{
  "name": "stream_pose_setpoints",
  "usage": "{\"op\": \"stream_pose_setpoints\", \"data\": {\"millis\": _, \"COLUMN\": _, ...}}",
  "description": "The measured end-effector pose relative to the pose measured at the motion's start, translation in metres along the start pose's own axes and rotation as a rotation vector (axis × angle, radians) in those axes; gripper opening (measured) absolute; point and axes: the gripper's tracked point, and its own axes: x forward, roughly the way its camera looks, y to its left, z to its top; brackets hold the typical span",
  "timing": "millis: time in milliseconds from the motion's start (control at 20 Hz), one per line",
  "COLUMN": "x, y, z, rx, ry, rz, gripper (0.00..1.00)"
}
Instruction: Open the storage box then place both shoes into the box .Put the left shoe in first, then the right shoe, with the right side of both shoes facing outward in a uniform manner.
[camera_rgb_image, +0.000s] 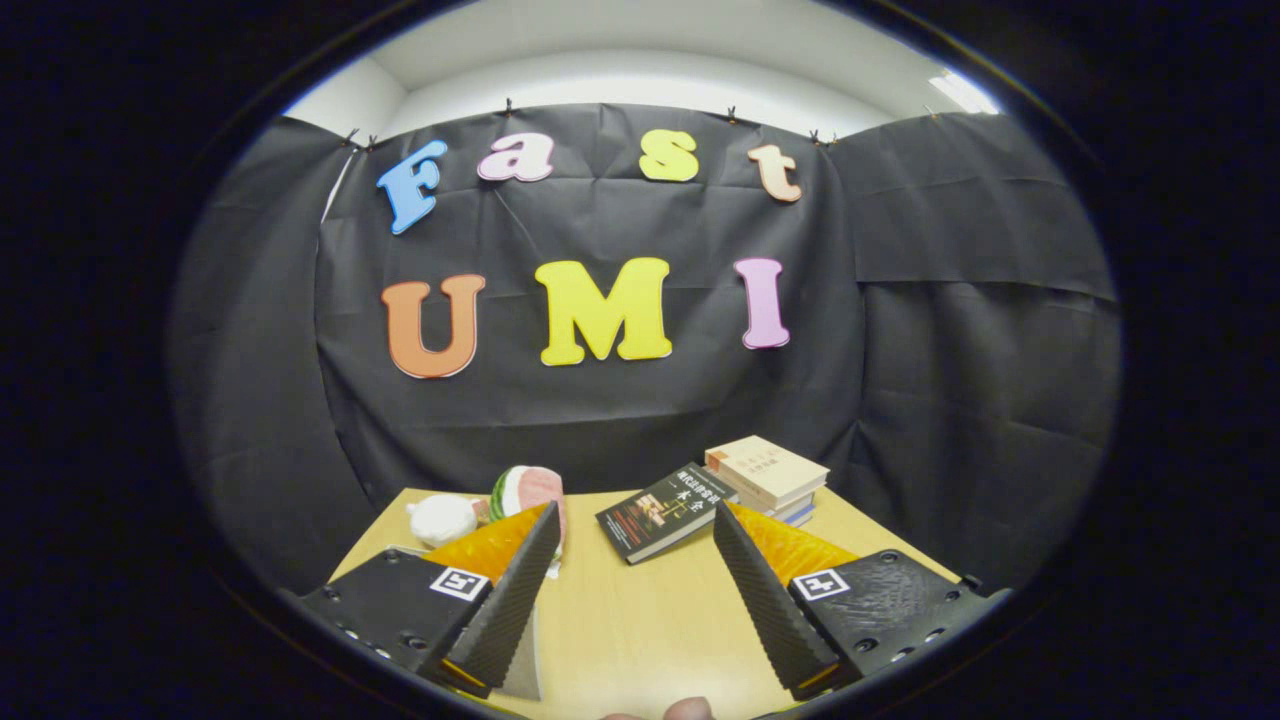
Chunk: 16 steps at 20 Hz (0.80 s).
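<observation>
My gripper (636, 525) is open above the wooden table (640, 620), its two black ribbed fingers (515, 590) spread wide with nothing between them. A pale edge of something (528, 660) shows just under the left finger; I cannot tell what it is. I see no shoe or storage box that I can tell apart.
Beyond the fingers a black book (665, 510) lies flat, and a stack of books (768, 475) stands behind it to the right. At the back left sit a white round object (443, 518) and a watermelon-slice toy (525, 490). A fingertip (688, 709) shows at the table's near edge.
</observation>
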Motion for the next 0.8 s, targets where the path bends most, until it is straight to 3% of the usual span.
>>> {"op": "stream_pose_setpoints", "data": {"millis": 800, "x": -0.013, "y": 0.007, "z": 0.0, "rx": 0.024, "ry": -0.016, "rz": -0.011, "gripper": 0.94}}
